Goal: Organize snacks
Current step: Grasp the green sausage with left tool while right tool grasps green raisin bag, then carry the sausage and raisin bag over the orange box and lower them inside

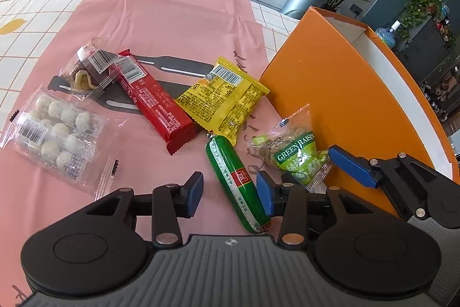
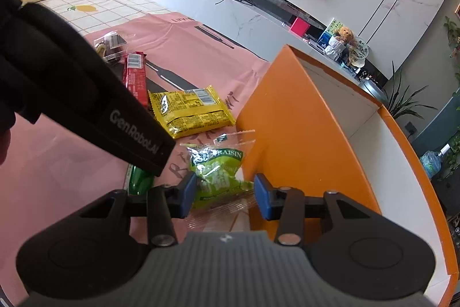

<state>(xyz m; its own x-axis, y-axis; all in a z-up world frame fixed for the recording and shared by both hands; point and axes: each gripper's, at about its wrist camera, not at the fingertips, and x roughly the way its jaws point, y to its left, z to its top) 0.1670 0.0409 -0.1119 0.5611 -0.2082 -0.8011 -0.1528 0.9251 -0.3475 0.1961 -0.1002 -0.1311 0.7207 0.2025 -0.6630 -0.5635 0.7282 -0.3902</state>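
Snacks in glossy crinkled wrappers lie on the pink table [image 1: 178, 28]. Left gripper [image 1: 230, 192] fingers stand open around the smooth cylindrical green sausage [image 1: 235, 180]; right gripper [image 2: 225, 194] fingers stand open around the soft green raisin bag [image 2: 218, 171], beside the stiff orange box [image 2: 299, 128].

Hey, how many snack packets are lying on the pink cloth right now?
6. Clear ball pack far left, clear pastry bag behind it, red bar, yellow packet, green sausage by the left gripper, green raisin bag beside the orange box.
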